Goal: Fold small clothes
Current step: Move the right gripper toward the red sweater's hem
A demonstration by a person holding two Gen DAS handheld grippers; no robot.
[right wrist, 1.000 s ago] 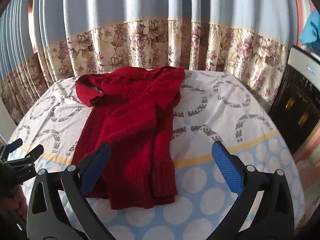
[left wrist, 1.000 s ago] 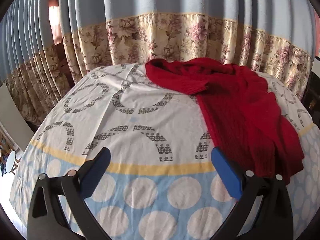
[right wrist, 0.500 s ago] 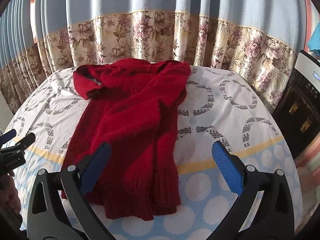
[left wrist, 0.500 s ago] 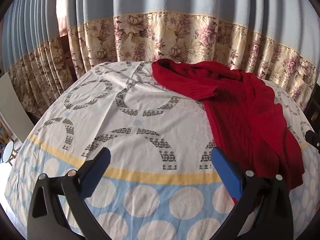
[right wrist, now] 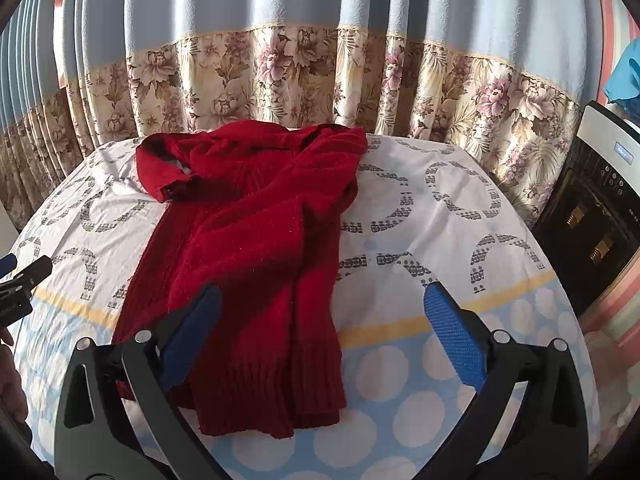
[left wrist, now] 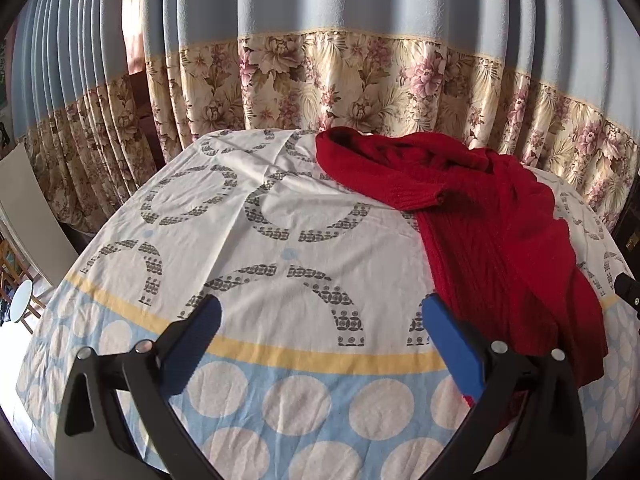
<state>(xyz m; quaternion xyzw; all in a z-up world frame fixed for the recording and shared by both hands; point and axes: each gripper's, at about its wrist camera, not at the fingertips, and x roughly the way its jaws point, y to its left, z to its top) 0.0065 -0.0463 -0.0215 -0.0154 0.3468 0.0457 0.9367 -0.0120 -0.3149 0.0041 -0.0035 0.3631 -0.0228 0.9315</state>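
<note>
A red knitted sweater [right wrist: 248,248] lies on the patterned tablecloth [right wrist: 440,216], partly folded lengthwise, with one sleeve cuff sticking out at its far left and the ribbed hem nearest me. In the left wrist view the sweater [left wrist: 488,232] lies to the right. My left gripper [left wrist: 320,332] is open and empty above the cloth, left of the sweater. My right gripper [right wrist: 320,320] is open and empty above the sweater's hem end. The left gripper's tip also shows in the right wrist view [right wrist: 24,280].
The tablecloth [left wrist: 280,264] covers a round table. A blue and floral curtain [right wrist: 320,64] hangs right behind it. A dark appliance [right wrist: 592,216] stands at the right. A white board [left wrist: 28,216] and a small stool [left wrist: 20,304] are at the left.
Both grippers have moved forward toward the table; the sweater looms larger in the right wrist view. The sweater itself has not moved. Both stay open.
</note>
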